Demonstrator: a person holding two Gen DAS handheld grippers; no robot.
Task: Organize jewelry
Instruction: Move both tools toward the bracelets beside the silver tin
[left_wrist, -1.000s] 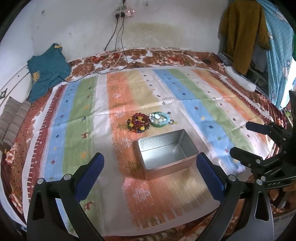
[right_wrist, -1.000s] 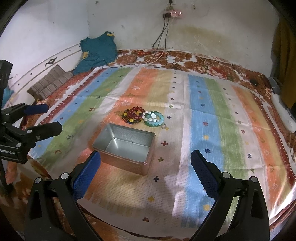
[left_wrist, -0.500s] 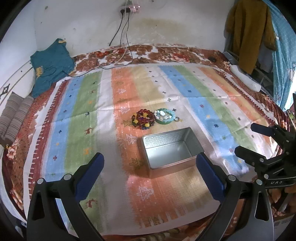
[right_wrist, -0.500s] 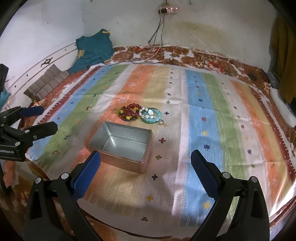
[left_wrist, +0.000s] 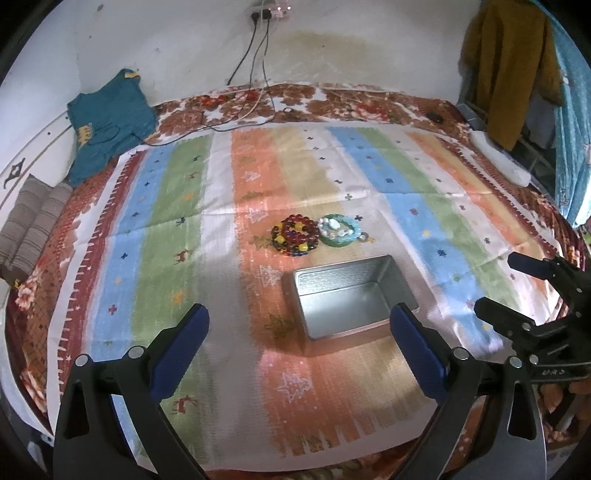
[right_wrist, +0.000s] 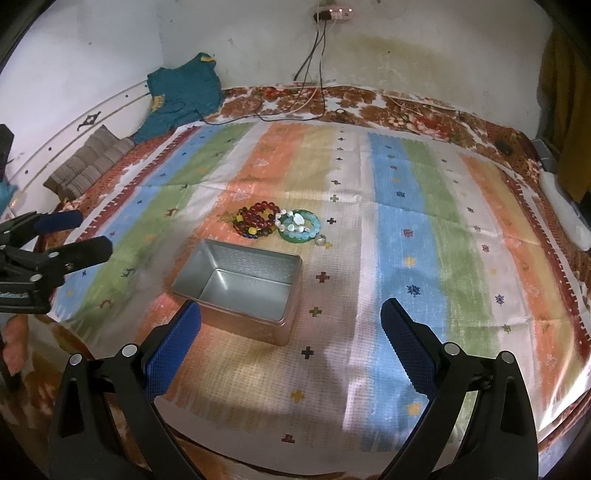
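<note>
An open, empty metal tin (left_wrist: 351, 299) (right_wrist: 240, 288) sits on the striped cloth (left_wrist: 166, 229) (right_wrist: 443, 240). Just behind it lie a pile of dark red and yellow bead bracelets (left_wrist: 294, 235) (right_wrist: 256, 220), a teal bangle with pale beads (left_wrist: 340, 229) (right_wrist: 298, 225) and a small ring (left_wrist: 364, 237) (right_wrist: 320, 240). My left gripper (left_wrist: 299, 325) is open and empty, held above the cloth in front of the tin; it also shows at the left edge of the right wrist view (right_wrist: 74, 236). My right gripper (right_wrist: 291, 325) is open and empty, to the tin's right; it also shows in the left wrist view (left_wrist: 506, 284).
A teal garment (left_wrist: 110, 122) (right_wrist: 181, 92) and a striped folded cloth (left_wrist: 29, 225) (right_wrist: 88, 162) lie at the far left. Cables (left_wrist: 251, 70) hang from a wall socket at the back. A white object (left_wrist: 498, 162) and hanging clothes (left_wrist: 506, 66) are at the right.
Both grippers have drawn slightly closer to the bed and tilted; the tin and jewelry have not moved. Both grippers stay open.
</note>
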